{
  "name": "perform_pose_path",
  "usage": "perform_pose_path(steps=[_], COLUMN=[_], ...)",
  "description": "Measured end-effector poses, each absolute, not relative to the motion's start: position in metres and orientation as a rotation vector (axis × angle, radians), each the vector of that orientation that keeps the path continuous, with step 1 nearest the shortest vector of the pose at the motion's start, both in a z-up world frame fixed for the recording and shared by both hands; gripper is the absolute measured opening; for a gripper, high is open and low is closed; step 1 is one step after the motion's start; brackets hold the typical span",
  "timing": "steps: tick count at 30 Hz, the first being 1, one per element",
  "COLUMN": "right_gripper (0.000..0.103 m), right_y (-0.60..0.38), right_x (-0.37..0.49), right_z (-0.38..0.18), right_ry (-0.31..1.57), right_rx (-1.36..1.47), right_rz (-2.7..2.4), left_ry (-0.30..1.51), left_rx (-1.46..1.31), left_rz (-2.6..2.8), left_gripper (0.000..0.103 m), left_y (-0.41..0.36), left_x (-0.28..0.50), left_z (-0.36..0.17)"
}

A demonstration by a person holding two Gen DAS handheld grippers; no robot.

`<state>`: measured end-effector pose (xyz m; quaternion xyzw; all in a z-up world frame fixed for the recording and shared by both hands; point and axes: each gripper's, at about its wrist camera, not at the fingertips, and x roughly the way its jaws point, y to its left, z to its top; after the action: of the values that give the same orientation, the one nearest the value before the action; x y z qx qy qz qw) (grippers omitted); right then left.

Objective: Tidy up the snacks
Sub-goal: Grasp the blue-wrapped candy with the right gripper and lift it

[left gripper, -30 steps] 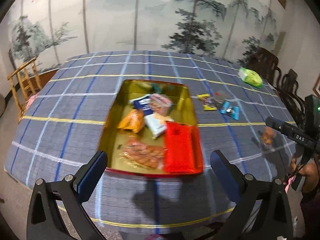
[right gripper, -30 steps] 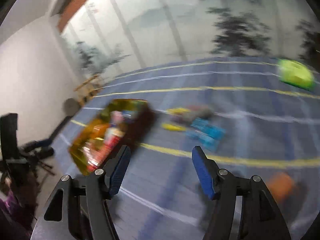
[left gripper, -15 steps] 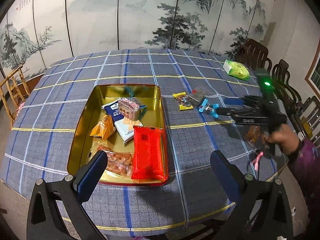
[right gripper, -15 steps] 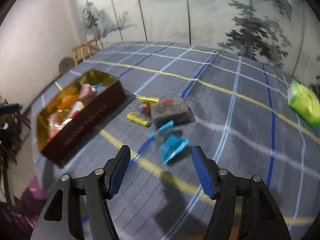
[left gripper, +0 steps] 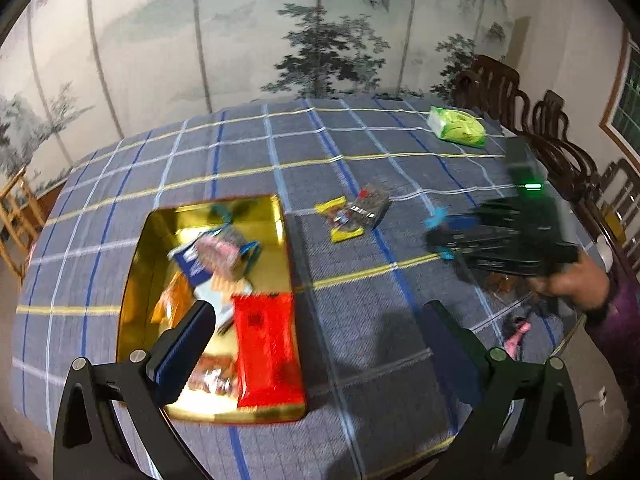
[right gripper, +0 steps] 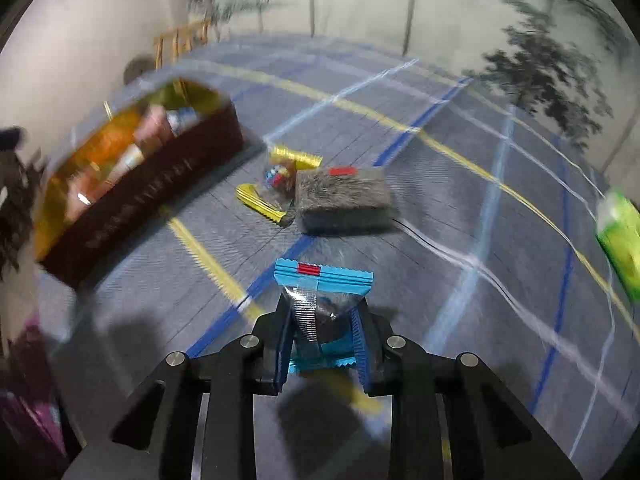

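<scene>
1. Where the left claw hangs with its fingers wide apart and nothing between them, a gold tin of snacks sits below on the checked bench.
2. Pinched at its waist, a blue-ended snack packet sits in the right claw, long axis pointing away along the fingers, clear middle, red tab on its far crimped edge.

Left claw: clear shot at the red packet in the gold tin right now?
Probably yes. The left claw is open and empty, hanging just above the red packet, which lies on top at the near end of the open gold tin; nothing covers it.
</scene>
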<state>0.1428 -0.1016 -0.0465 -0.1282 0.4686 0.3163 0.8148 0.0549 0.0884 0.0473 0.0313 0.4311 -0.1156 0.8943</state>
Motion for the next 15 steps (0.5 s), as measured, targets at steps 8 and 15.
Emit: perform_pose_path(steps=[8,15], right_gripper=[0.027,0.028], right_y=[-0.246,-0.312], right_x=[0.097,0.082], right_z=[-0.033,-0.051], right_ry=[0.914,0.906], right_rx=[-0.036,0.082], right_rz=[0.310,0.148], left_ry=[0.900,0.932], left_rx=[0.244,0.414], left_rz=[-0.462,-0.591], left_gripper=[0.101,0.096], left_y=[0.029,-0.025], left_x=[0.113,0.183], left_z=[0.041,0.023])
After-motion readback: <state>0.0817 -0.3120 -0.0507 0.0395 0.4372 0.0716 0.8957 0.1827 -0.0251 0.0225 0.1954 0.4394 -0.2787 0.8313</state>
